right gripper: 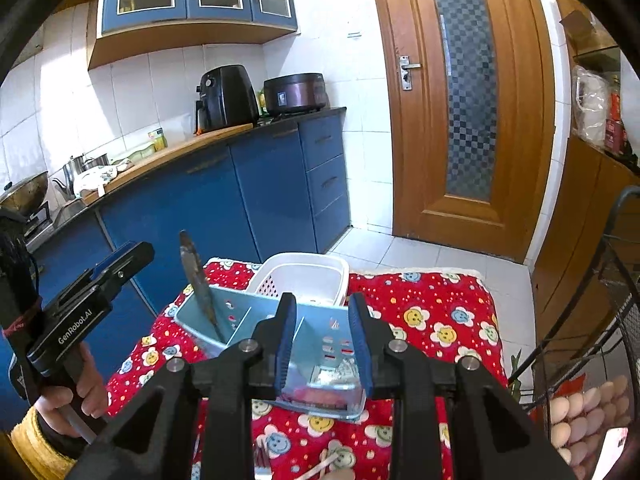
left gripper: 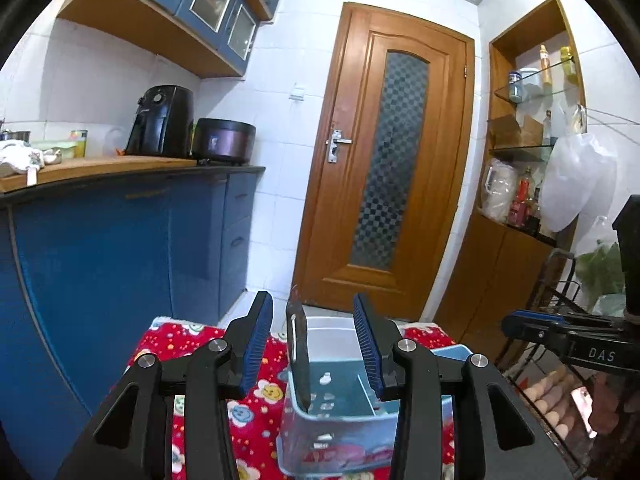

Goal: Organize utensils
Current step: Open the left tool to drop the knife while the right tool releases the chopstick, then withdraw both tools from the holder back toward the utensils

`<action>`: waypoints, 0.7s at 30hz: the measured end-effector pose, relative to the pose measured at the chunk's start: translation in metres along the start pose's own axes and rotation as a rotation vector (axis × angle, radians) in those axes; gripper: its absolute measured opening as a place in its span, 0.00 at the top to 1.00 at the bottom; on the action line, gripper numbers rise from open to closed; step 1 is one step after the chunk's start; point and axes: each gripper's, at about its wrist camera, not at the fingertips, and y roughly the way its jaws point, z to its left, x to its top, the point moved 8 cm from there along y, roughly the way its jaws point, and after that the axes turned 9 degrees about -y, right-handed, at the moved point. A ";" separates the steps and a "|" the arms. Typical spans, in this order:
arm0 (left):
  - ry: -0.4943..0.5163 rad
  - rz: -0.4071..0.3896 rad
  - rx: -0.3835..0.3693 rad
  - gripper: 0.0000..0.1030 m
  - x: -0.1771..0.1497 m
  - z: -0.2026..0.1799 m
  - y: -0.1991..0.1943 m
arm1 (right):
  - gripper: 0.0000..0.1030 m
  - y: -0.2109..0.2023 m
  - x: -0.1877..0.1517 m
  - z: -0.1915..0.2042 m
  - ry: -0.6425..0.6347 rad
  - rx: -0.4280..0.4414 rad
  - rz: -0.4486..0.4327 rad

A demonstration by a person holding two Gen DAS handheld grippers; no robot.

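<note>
A blue utensil holder (right gripper: 276,344) stands on a red flower-print cloth (right gripper: 440,320) in a blue-and-white tiled kitchen, with a dark knife (right gripper: 198,280) leaning blade-up in its left compartment, the tip rising well above the rim. Just behind the holder, on the far side, sits a white plastic basket (right gripper: 316,272), touching or nearly touching it.

The left gripper (left gripper: 313,344) hovers over the near side of the holder with its blue-padded jaws parted and nothing pressed between them; in its own view the knife (left gripper: 299,356) shows in the gap between the jaws, clear of both pads. The right gripper (right gripper: 322,340) hangs above the holder's right compartments, its jaws likewise parted and empty — the holder's divider and slotted wall show through the gap.

Seen from the right wrist, the left gripper is carried by a hand (right gripper: 64,400) in a yellow cuff at the left edge of the frame. On the near edge of the cloth lie a white-handled utensil (right gripper: 324,464) and a dark one (right gripper: 262,460), only partly in view below the right gripper.

Beyond the table — a black air fryer (right gripper: 226,96) and a dark cooker (right gripper: 296,92) on the wooden counter, a wooden door (right gripper: 460,100) with a patterned glass panel, and at far right a wire rack holding eggs (right gripper: 584,420).
</note>
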 end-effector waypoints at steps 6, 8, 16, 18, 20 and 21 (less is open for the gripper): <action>-0.009 0.036 0.003 0.58 -0.005 0.002 -0.023 | 0.71 -0.016 -0.019 0.011 -0.002 0.014 0.025; -0.012 0.055 -0.001 0.58 -0.009 0.002 -0.029 | 0.71 -0.019 -0.026 0.013 -0.002 0.014 0.036; 0.006 0.111 0.000 0.58 -0.033 0.003 -0.054 | 0.71 -0.021 -0.070 0.018 0.042 0.033 0.118; 0.007 0.131 0.007 0.58 -0.041 0.005 -0.058 | 0.71 -0.019 -0.083 0.018 0.051 0.031 0.143; 0.003 0.153 0.017 0.58 -0.050 0.010 -0.061 | 0.71 -0.016 -0.097 0.018 0.065 0.034 0.175; 0.001 0.167 0.023 0.58 -0.054 0.013 -0.062 | 0.71 -0.016 -0.102 0.017 0.071 0.036 0.184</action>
